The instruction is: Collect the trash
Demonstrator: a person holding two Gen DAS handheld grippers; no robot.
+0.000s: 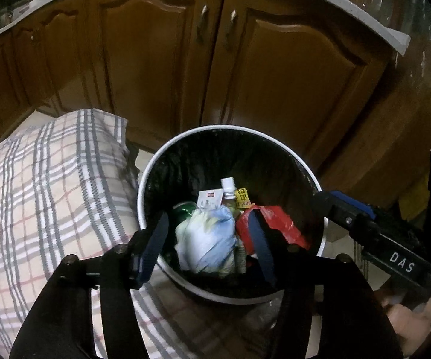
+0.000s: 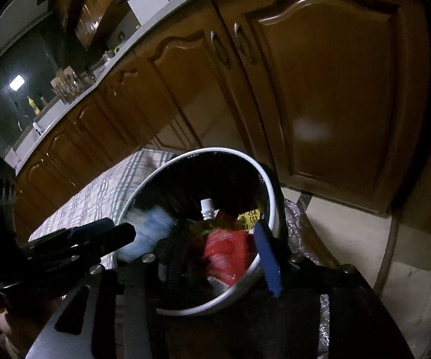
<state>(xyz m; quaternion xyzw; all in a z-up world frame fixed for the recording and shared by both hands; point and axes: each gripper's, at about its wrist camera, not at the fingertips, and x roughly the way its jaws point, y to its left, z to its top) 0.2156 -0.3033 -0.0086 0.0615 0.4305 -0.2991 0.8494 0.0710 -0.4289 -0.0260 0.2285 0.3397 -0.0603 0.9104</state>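
A round bin (image 1: 143,197) with a white rim and black liner stands on the floor and holds trash. In it lie a crumpled pale blue bag (image 1: 206,239), a red wrapper (image 1: 278,224), a white-capped bottle (image 1: 228,186), a yellow label (image 1: 242,197) and a white card (image 1: 211,199). My left gripper (image 1: 209,239) hangs open over the bin, its fingers on either side of the blue bag and apart from it. My right gripper (image 2: 224,248) is open above the red wrapper (image 2: 224,251), at the bin's rim (image 2: 272,197). Each gripper shows in the other's view: the right gripper (image 1: 350,218) and the left gripper (image 2: 95,239).
A plaid cloth (image 1: 45,197) covers something bulky just left of the bin. Brown wooden cabinet doors (image 1: 161,59) under a pale countertop (image 1: 388,30) stand right behind it. Light floor tiles (image 2: 350,227) lie to the right.
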